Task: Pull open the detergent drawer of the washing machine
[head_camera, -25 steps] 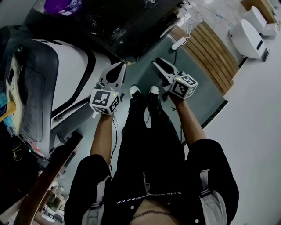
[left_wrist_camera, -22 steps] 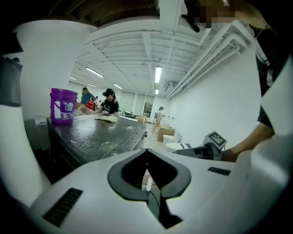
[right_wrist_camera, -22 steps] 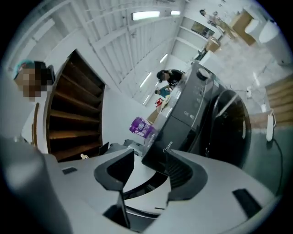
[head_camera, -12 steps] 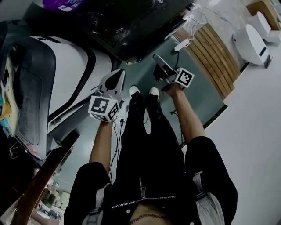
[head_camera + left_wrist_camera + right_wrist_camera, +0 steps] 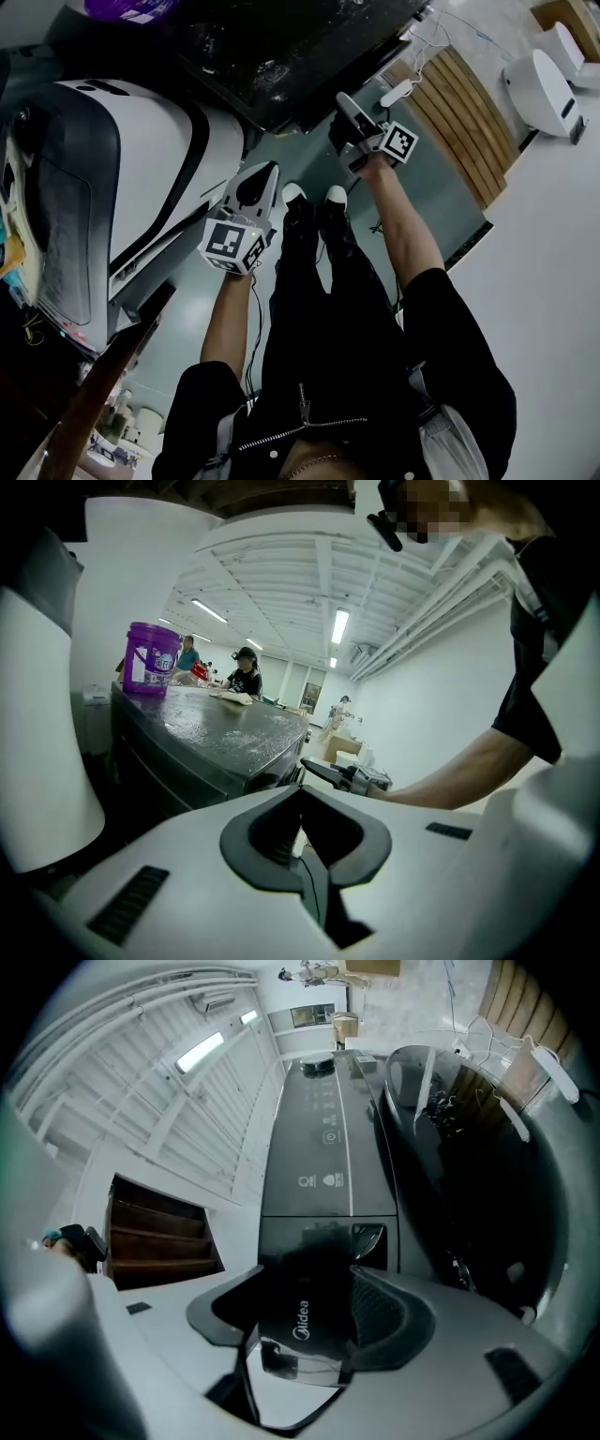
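Observation:
The dark washing machine (image 5: 281,42) fills the top of the head view. In the right gripper view its grey control panel (image 5: 323,1147) runs away from me, and the black detergent drawer front (image 5: 305,1330) with white lettering lies in the gap of my right gripper (image 5: 307,1302). Those jaws are opening and the pads stand off the drawer front. From above, the right gripper (image 5: 344,100) points at the machine's front edge, and the drawer is hidden there. My left gripper (image 5: 263,172) hangs lower beside my legs, jaws together on nothing, as the left gripper (image 5: 304,803) view also shows.
A purple detergent jug (image 5: 150,658) stands on the dark machine's top. A white and black appliance (image 5: 141,159) is at the left. Wooden slats (image 5: 455,103), a power strip (image 5: 398,92) and white devices (image 5: 542,82) lie on the floor at right. My shoes (image 5: 314,197) stand between the grippers.
The right gripper has moved toward the dark machine and rolled, its jaws wider. The left gripper has sunk closer to my body.

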The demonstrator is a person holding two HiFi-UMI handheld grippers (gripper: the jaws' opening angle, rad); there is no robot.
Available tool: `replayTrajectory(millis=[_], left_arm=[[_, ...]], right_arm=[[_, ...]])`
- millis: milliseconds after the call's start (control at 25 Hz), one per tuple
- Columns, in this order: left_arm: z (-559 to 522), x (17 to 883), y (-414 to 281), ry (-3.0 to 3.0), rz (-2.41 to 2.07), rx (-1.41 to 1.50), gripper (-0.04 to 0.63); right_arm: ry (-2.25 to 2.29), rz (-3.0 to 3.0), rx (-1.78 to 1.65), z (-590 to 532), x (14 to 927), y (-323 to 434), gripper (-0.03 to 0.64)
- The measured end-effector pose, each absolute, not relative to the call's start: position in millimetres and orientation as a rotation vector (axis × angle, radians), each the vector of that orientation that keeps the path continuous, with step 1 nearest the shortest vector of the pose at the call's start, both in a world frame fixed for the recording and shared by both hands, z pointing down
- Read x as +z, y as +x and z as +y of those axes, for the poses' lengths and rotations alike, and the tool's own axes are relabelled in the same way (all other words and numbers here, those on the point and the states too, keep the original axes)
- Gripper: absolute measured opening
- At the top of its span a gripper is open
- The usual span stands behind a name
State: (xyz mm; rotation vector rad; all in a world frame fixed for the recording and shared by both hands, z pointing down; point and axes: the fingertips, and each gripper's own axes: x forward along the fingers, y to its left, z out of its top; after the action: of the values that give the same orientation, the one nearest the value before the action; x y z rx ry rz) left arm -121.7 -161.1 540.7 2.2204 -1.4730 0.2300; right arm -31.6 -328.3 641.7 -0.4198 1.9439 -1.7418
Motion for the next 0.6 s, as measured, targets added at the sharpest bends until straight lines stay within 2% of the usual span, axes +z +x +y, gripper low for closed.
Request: replayTrajectory(millis=[360, 600], left_arm=[[-162.3, 556.5, -136.9, 2.157, -1.487, 0.223, 0.018], [-161.0, 566.7, -149.9, 2.132, -1.487, 0.251, 0.018]], right_arm=[[-0.357, 1.877, -1.718, -347.8, 656.1, -46.4, 0.305], [-0.206, 1.794, -1.666, -353.8, 646.4, -46.9, 0.288]])
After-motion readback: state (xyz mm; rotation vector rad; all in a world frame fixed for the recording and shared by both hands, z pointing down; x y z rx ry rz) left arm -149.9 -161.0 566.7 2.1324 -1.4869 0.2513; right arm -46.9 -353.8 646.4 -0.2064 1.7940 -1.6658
